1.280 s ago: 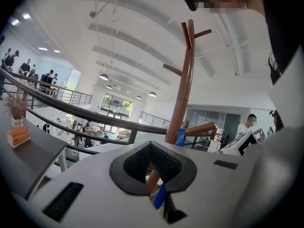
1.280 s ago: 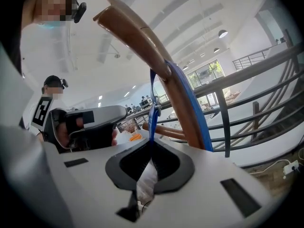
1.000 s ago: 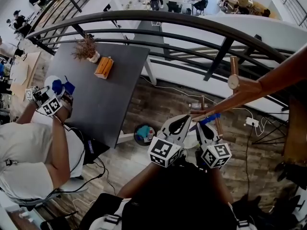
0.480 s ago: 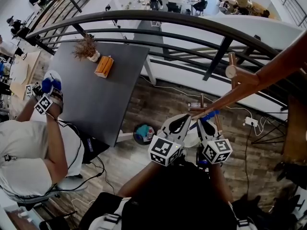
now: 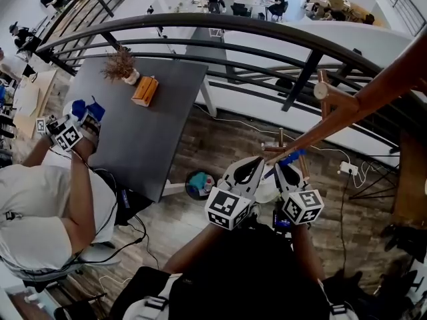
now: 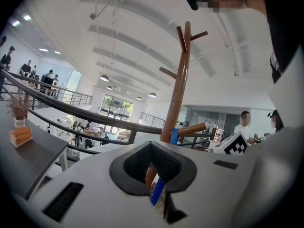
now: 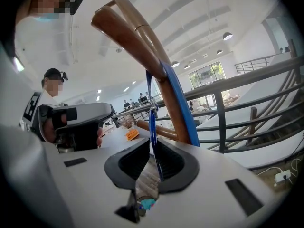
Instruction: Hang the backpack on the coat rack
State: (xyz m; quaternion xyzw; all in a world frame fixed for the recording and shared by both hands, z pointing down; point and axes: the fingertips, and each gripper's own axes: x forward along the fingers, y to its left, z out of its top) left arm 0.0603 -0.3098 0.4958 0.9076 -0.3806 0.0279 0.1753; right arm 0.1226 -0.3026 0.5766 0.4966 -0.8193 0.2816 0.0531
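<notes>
**Grippers.** The right gripper (image 7: 153,140) has its jaws drawn in to a slit, nipping the thin edge of the blue strap (image 7: 179,103). The left gripper (image 6: 150,144) is closed at the tips, with a length of blue strap caught in the hollow behind them. The two sit side by side, close against the rack (image 6: 179,80).

**Backpack.** The strap runs up from the grippers and round the stem at a low peg (image 6: 192,128) (a short one). The backpack appears to hang from this strap beneath the grippers. Its body cannot be made out in any view.

**Stage.** In my judgement the strap is on the peg but not yet let go.

**Risks.**
- If the strap sits near the peg's tip and not at its root, the load could drag it off on release and drop the backpack to the floor (image 5: 220,139).
- Opening one gripper well ahead of the other could swing the load sideways and work the strap loose.
- Pulling back with the jaws not fully clear could snag the strap and tug the rack over.
</notes>
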